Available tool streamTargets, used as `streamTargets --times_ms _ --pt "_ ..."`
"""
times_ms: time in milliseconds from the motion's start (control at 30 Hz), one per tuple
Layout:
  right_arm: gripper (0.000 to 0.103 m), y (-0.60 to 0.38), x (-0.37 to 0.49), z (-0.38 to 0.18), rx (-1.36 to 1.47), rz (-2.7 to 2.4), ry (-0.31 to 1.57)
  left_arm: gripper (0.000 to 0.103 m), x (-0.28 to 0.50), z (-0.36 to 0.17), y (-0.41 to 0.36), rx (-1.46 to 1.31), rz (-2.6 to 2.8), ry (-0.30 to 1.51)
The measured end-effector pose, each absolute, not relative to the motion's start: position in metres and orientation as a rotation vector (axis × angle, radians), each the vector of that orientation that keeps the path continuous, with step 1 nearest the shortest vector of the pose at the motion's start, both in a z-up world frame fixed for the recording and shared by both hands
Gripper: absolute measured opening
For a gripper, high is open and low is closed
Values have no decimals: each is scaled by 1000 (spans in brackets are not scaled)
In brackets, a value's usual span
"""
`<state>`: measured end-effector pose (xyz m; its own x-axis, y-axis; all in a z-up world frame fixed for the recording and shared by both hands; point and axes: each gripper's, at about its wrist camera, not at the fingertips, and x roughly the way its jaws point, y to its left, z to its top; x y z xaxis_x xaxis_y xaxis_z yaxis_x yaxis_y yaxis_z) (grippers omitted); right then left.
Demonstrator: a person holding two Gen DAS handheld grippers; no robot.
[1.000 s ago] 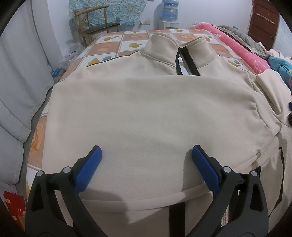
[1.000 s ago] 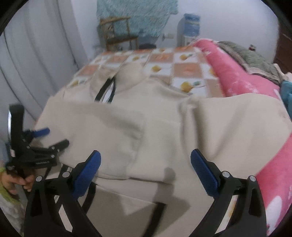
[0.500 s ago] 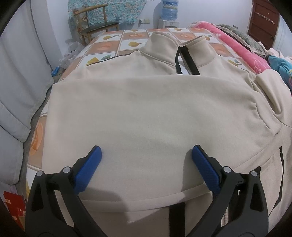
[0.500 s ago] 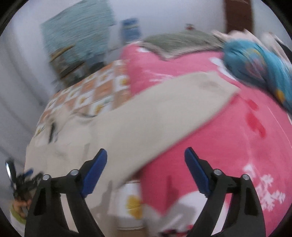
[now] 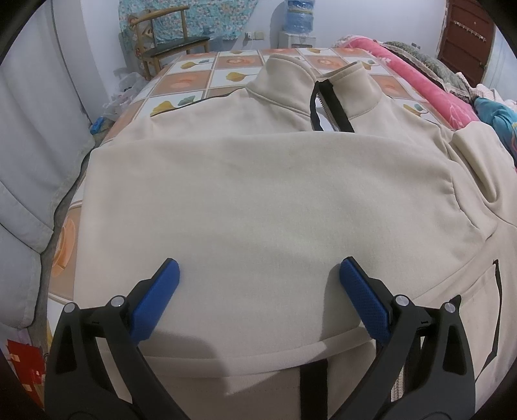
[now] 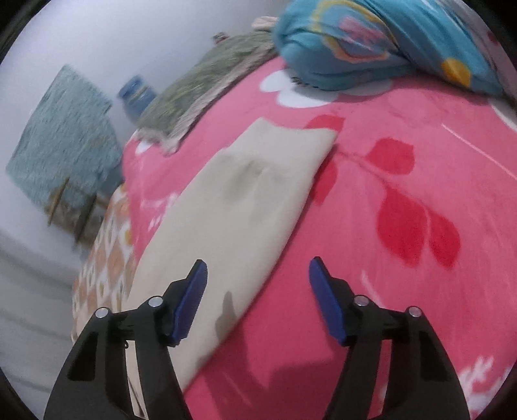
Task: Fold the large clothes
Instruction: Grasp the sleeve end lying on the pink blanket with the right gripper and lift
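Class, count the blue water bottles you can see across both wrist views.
1: the blue water bottle stands on a dispenser beyond the bed's far end; the right wrist view shows it blurred. Others may be hidden.

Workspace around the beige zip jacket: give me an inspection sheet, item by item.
Surface: bed with a tile-patterned orange and white cover, a pink flowered blanket along one side.
Job's things: beige zip-up jacket with black zipper trim spread flat, one sleeve folded across the body; other beige sleeve lies out over the blanket.
Clutter: rolled blue patterned cloth, grey-green fringed cloth on the blanket.
Grippers: left gripper open above the jacket, holding nothing; right gripper closing, the sleeve's edge below its jaws, not pinched.
Cables: nothing seen.
Surroundings: wooden chair, blue water bottle, brown door.
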<state>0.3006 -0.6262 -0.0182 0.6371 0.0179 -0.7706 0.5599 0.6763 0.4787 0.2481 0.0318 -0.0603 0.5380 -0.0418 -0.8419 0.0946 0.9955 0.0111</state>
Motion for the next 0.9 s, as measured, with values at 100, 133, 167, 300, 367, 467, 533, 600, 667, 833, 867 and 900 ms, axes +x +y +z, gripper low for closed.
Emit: streamTargets --times_ms 100,133,167,300,367,467,533,600,667,833,867,900 --pt "59 -646 317 -29 825 -386 838 96 248 -60 32 56 -79 998" --pt "57 -651 321 -32 833 -396 838 96 249 -60 32 55 -78 997" --pt "56 -656 326 -36 845 -408 839 96 248 -60 32 54 -77 995" --pt "46 -670 334 -45 887 -421 812 96 248 -60 31 53 -74 991" --pt "35 -676 337 -48 885 -434 802 96 248 -60 32 52 -72 990" --pt "19 -681 338 -49 888 -424 794 96 248 -60 31 49 -68 989" --pt "11 -679 335 -42 876 -407 777 96 248 -60 31 48 -65 988" --pt "11 -671 330 -25 831 -391 739 96 248 -61 31 48 -64 986" --pt "10 -660 325 -4 788 -363 704 96 248 -61 31 50 -65 979" --pt "10 -616 315 68 654 -250 613 96 246 -60 32 60 -70 960" --pt "10 -603 312 86 618 -226 593 96 244 -57 33 73 -60 948" --pt "10 -594 307 98 595 -206 580 96 241 -54 33 80 -53 934"
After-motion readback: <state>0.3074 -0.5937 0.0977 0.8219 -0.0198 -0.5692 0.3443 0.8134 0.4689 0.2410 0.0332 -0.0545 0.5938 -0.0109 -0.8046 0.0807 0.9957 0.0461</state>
